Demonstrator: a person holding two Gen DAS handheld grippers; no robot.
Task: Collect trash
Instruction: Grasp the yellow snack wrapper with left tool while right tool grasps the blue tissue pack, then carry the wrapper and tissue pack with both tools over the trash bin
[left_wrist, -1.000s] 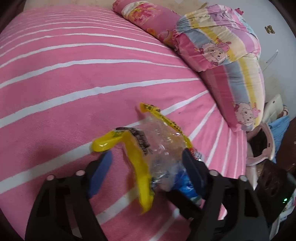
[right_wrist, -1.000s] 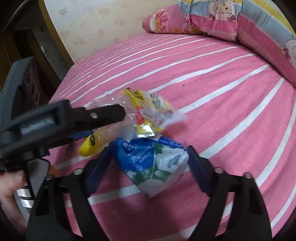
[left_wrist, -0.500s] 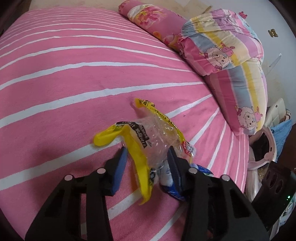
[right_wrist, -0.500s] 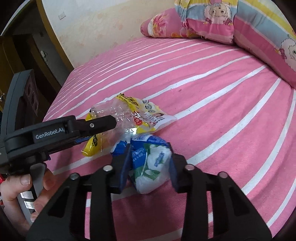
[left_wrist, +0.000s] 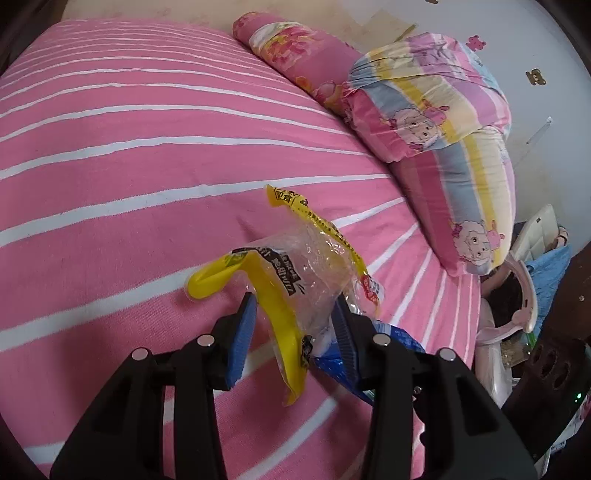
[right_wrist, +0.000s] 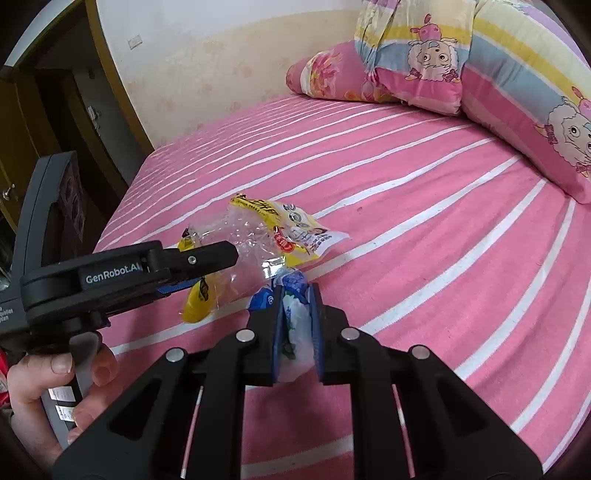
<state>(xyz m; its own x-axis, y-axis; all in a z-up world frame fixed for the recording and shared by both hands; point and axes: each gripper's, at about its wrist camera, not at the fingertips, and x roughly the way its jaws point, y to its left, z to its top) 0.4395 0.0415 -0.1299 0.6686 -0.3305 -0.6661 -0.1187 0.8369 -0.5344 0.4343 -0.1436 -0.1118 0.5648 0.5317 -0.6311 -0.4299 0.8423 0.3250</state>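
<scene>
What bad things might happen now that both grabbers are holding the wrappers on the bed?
1. The yellow and clear wrapper is crinkly and slippery, and most of it hangs outside the left gripper, so it might slide out.
2. The right gripper pinches the blue and white packet right beside that wrapper; the two pieces touch, so lifting one could tug the other loose onto the pink striped bedsheet.

Soft, even daylight fills the room, bright enough that the pink striped bedsheet (left_wrist: 147, 184) glows with hardly a hard shadow, only a faint dark patch under the clear yellow wrapper (left_wrist: 295, 280). Both fisheye views bend the stripes into arcs and go black in the corners. The near black fingers (right_wrist: 258, 369) look soft, and the crinkled plastic throws small white glints.
</scene>
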